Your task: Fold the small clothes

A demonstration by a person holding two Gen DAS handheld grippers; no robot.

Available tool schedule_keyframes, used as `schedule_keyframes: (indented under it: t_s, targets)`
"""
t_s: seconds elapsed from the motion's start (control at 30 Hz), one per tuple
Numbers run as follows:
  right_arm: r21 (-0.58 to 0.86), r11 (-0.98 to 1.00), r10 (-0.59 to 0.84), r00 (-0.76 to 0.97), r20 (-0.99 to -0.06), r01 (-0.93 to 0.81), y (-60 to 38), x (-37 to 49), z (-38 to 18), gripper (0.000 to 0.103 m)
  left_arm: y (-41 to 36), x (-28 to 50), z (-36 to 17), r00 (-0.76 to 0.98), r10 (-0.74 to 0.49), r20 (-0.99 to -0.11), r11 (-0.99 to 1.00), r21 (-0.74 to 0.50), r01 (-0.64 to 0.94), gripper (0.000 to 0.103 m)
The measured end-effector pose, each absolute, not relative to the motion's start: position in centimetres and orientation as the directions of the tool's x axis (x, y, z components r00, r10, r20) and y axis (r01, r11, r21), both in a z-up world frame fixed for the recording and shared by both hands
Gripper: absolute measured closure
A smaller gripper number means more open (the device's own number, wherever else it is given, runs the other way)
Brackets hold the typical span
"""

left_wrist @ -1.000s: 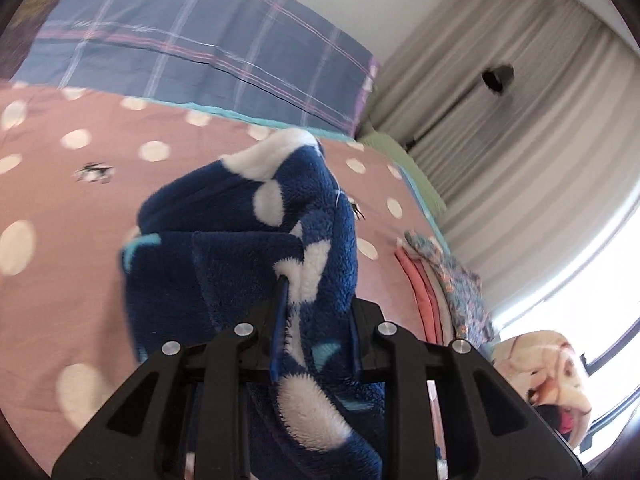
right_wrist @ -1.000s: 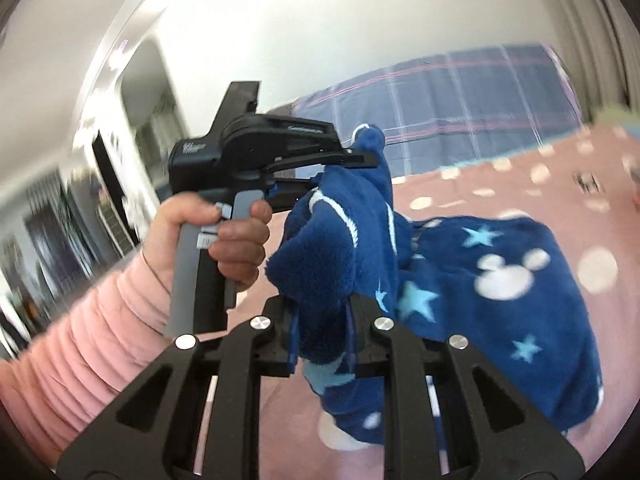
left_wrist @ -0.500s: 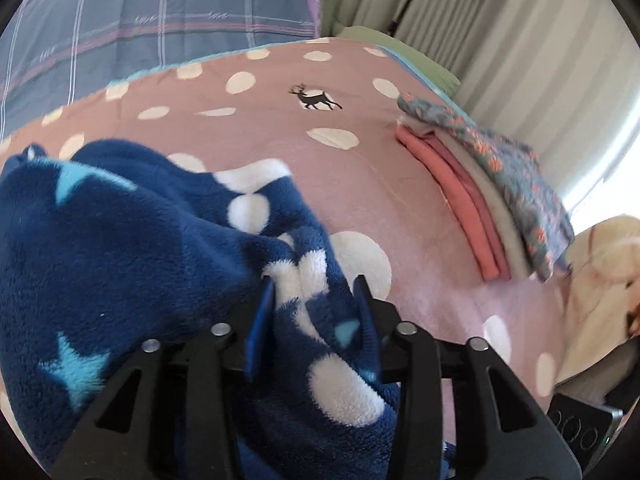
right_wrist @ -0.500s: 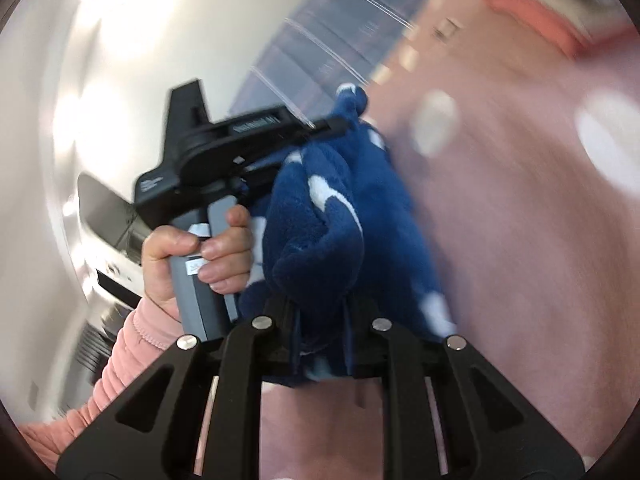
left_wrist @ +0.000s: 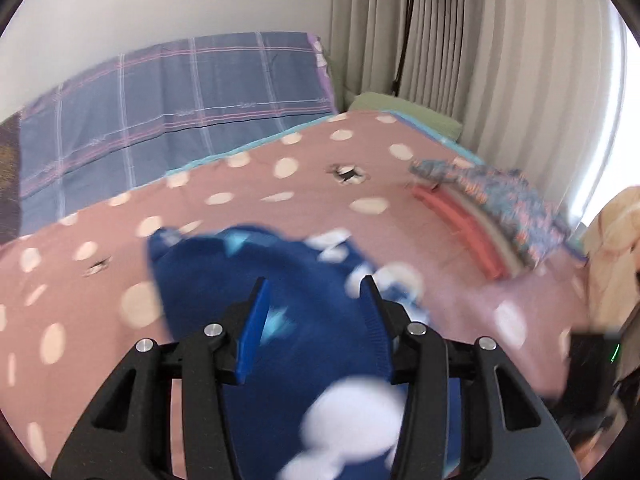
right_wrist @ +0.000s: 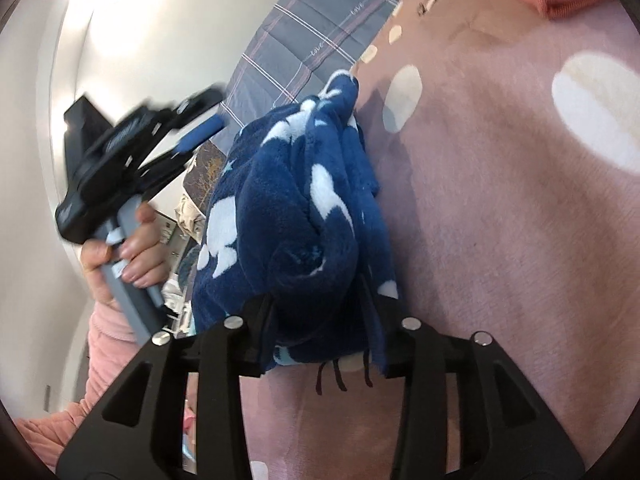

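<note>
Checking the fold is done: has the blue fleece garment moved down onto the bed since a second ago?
Yes. The blue fleece garment hung bunched above the pink dotted bedspread; now it lies lower on it, with the left gripper jaws just opened around it.

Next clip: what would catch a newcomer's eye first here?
A blue fleece with white spots lies bunched on the pink dotted bedspread, filling the foreground of both views. Both claws, left and right, have just been opening, with fleece between their fingers. Folded clothes are stacked at the bed's right edge.
</note>
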State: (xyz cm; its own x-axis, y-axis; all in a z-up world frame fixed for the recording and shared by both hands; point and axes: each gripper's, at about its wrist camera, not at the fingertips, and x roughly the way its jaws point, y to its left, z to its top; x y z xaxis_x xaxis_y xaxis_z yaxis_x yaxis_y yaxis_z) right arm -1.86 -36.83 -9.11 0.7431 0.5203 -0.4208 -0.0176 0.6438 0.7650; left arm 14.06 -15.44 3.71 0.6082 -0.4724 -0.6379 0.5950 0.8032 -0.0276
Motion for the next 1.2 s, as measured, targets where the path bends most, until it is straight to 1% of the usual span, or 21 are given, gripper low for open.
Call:
schedule_keyframes:
  t_s: [0.03, 0.07, 0.1, 0.17, 0.23, 0.3, 0.33, 0.37, 0.43, 0.5, 0.53, 0.57, 0.6, 0.63, 0.67, 0.7, 0.73, 0.9, 1.03, 1.1, 1.2]
  targets:
    - [0.748, 0.664, 0.500, 0.752, -0.429, -0.015, -36.9, -2.1, -8.8, 0.055, -14.7, 13.8, 3.1, 0.597, -0.464, -0.655, 0.798, -0.015, 0.603, 0.057]
    - [0.731, 0.682, 0.480, 0.760, -0.438, -0.009, -36.8, -2.3, -8.4, 0.048, -14.0, 13.3, 1.9, 0.588, -0.434, -0.683, 0.790, 0.026, 0.613, 0.061]
    - [0.731, 0.682, 0.480, 0.760, -0.438, -0.009, -36.8, -2.3, -8.4, 0.046, -13.7, 13.0, 1.1, 0.590, -0.405, -0.698, 0.786, 0.064, 0.615, 0.070]
    - [0.706, 0.708, 0.454, 0.766, -0.456, 0.001, -36.8, -2.3, -8.1, 0.044, -13.5, 12.5, -0.4, 0.591, -0.368, -0.718, 0.775, 0.115, 0.622, 0.075]
    - [0.692, 0.722, 0.439, 0.766, -0.469, 0.010, -36.7, -1.7, -8.1, 0.044, -13.7, 12.1, -0.8, 0.596, -0.371, -0.712, 0.767, 0.126, 0.629, 0.078]
    - [0.667, 0.745, 0.401, 0.789, -0.465, 0.014, -36.6, -2.3, -7.1, 0.055, -14.3, 12.4, -1.1, 0.580, -0.385, -0.718, 0.757, 0.114, 0.643, 0.079]
    - [0.643, 0.766, 0.375, 0.811, -0.449, 0.002, -36.2, -2.9, -5.9, 0.067, -14.9, 12.6, -1.5, 0.570, -0.378, -0.729, 0.745, 0.126, 0.655, 0.079]
    - [0.616, 0.787, 0.352, 0.831, -0.432, -0.013, -35.9, -3.2, -4.8, 0.074, -15.8, 12.9, -2.5, 0.568, -0.352, -0.744, 0.722, 0.170, 0.670, 0.078]
    - [0.573, 0.816, 0.350, 0.855, -0.383, -0.078, -35.2, -3.8, -2.9, 0.075, -16.4, 13.2, -3.8, 0.574, -0.325, -0.752, 0.709, 0.208, 0.674, 0.078]
    - [0.556, 0.817, 0.399, 0.847, -0.351, -0.154, -34.2, -4.0, -2.0, 0.075, -16.9, 13.7, -4.1, 0.556, -0.338, -0.759, 0.714, 0.177, 0.677, 0.078]
    - [0.556, 0.814, 0.418, 0.835, -0.358, -0.169, -33.7, -3.5, -2.1, 0.075, -17.1, 13.8, -4.2, 0.548, -0.342, -0.763, 0.713, 0.169, 0.680, 0.078]
    - [0.553, 0.818, 0.418, 0.824, -0.382, -0.158, -33.4, -2.9, -2.6, 0.075, -17.2, 13.9, -4.3, 0.541, -0.345, -0.767, 0.710, 0.163, 0.685, 0.078]
    - [0.533, 0.840, 0.387, 0.803, -0.454, -0.104, -33.1, -1.7, -3.7, 0.075, -17.5, 13.8, -4.5, 0.535, -0.351, -0.769, 0.697, 0.167, 0.697, 0.077]
    - [0.497, 0.867, 0.336, 0.771, -0.541, -0.029, -32.9, -0.5, -5.2, 0.085, -17.8, 13.5, -4.7, 0.548, -0.343, -0.763, 0.690, 0.192, 0.698, 0.077]
    - [0.465, 0.885, 0.295, 0.734, -0.612, 0.032, -32.9, 0.4, -6.7, 0.087, -18.0, 13.1, -4.8, 0.566, -0.331, -0.755, 0.685, 0.220, 0.694, 0.077]
    - [0.464, 0.884, 0.288, 0.714, -0.638, 0.058, -33.1, 0.9, -8.2, 0.087, -18.1, 12.8, -4.9, 0.576, -0.325, -0.750, 0.684, 0.234, 0.691, 0.077]
    - [0.473, 0.879, 0.290, 0.721, -0.630, 0.060, -33.4, 0.8, -8.9, 0.087, -18.2, 12.7, -4.9, 0.584, -0.322, -0.745, 0.683, 0.244, 0.689, 0.077]
    - [0.388, 0.918, 0.225, 0.710, -0.667, 0.074, -32.5, 0.3, -7.9, 0.087, -17.4, 13.0, -4.8, 0.571, -0.352, -0.742, 0.700, 0.196, 0.687, 0.077]
    - [0.446, 0.892, 0.258, 0.729, -0.634, 0.073, -33.2, -0.6, -6.8, 0.083, -18.2, 13.0, -4.7, 0.574, -0.326, -0.751, 0.686, 0.229, 0.690, 0.077]
    - [0.441, 0.896, 0.265, 0.751, -0.605, 0.039, -32.9, -1.7, -5.5, 0.082, -18.9, 13.0, -4.6, 0.573, -0.302, -0.762, 0.663, 0.264, 0.701, 0.078]
    - [0.463, 0.878, 0.402, 0.719, -0.567, -0.126, -30.9, -3.4, -4.5, 0.082, -19.7, 13.3, -4.6, 0.563, -0.273, -0.780, 0.628, 0.299, 0.718, 0.078]
